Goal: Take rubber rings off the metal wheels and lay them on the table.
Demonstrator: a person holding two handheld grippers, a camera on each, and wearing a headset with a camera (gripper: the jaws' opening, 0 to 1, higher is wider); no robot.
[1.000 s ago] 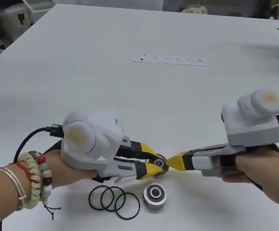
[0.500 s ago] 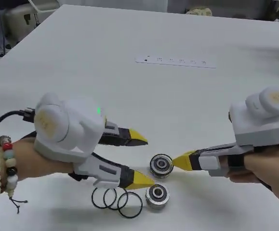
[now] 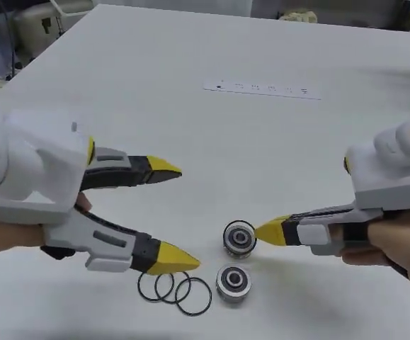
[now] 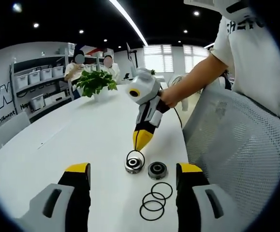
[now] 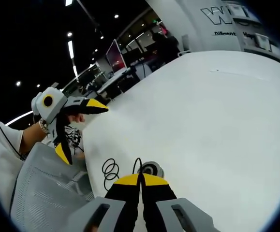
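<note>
Two metal wheels lie on the white table (image 3: 190, 120): one wheel (image 3: 238, 237) at the tip of my right gripper (image 3: 261, 230), the other wheel (image 3: 232, 281) just nearer me. The right gripper (image 4: 142, 139) is shut on a thin black rubber ring (image 4: 136, 153) that loops from its tip down around the first wheel (image 4: 134, 165). Three loose rings (image 3: 175, 289) lie overlapping left of the near wheel. My left gripper (image 3: 176, 216) hangs open above the table, left of the wheels, holding nothing. The right gripper view has its own shut tips (image 5: 140, 180) at the wheel (image 5: 151, 169).
A white power strip (image 3: 261, 88) lies far across the table. A potted plant (image 4: 95, 82) stands at the table's far end, with people behind it. A mesh chair (image 4: 236, 140) sits close beside the table edge.
My left gripper has opened, let go of the wheel and drawn back to the left and up. The wheel now rests on the table with the right gripper still shut at it.
</note>
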